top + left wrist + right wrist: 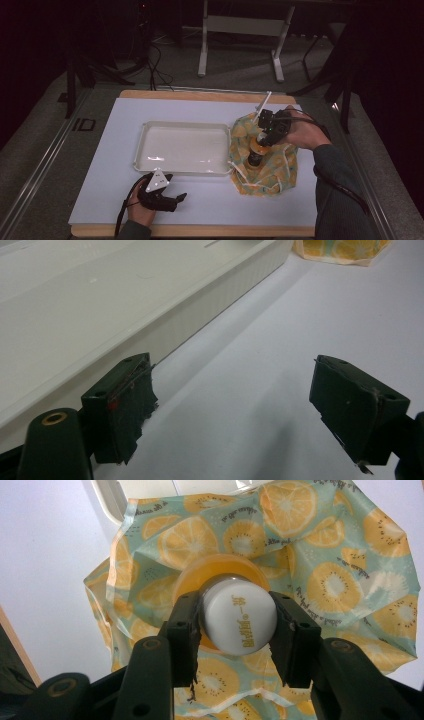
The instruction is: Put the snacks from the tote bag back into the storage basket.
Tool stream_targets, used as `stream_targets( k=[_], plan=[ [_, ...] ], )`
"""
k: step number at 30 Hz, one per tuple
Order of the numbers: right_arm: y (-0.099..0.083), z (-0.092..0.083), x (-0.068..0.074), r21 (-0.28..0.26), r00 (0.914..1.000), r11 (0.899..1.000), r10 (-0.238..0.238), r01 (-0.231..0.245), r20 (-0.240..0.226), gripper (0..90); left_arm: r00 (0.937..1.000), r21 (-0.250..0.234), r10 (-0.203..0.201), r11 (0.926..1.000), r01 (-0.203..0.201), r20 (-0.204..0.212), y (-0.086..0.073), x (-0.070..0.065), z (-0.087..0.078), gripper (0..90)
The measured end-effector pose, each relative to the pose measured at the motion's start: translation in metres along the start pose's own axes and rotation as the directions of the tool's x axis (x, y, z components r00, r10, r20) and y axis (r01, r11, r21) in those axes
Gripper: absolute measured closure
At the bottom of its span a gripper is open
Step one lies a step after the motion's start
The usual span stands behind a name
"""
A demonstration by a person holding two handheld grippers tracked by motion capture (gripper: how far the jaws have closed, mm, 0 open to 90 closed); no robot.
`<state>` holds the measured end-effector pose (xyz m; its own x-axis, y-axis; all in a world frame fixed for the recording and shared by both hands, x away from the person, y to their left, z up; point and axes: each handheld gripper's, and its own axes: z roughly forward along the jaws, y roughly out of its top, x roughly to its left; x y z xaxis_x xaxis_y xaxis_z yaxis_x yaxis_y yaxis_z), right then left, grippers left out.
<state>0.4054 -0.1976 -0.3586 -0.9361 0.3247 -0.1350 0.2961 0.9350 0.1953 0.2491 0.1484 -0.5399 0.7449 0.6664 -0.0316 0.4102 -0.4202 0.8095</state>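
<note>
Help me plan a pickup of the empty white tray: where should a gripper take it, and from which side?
Probably the tray's near long rim, by the open left gripper, coming from the person's side. One jaw over the raised lip, one outside the ribbed wall.

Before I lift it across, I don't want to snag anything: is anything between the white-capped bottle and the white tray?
Nothing visible: the right tool grips the white-capped bottle over the fruit-print bag, beside the empty white plastic tray.
</note>
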Motion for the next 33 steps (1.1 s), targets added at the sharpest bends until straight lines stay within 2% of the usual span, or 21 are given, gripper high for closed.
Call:
stream_targets(
  k=[13,33],
  plan=[
    [-0.008,-0.005,0.0,0.0,1.0,1.0,0.009,-0.009,0.0,58.6,1.0,0.0,-0.001,1.0,0.001,0.002,0.0,0.0,0.0,18.2],
    [-0.006,-0.025,0.004,0.007,0.9994,1.0,-0.026,0.025,0.024,58.7,1.0,0.001,0.0,1.0,0.0,0.003,0.0,0.0,0.0,18.2]
  ],
)
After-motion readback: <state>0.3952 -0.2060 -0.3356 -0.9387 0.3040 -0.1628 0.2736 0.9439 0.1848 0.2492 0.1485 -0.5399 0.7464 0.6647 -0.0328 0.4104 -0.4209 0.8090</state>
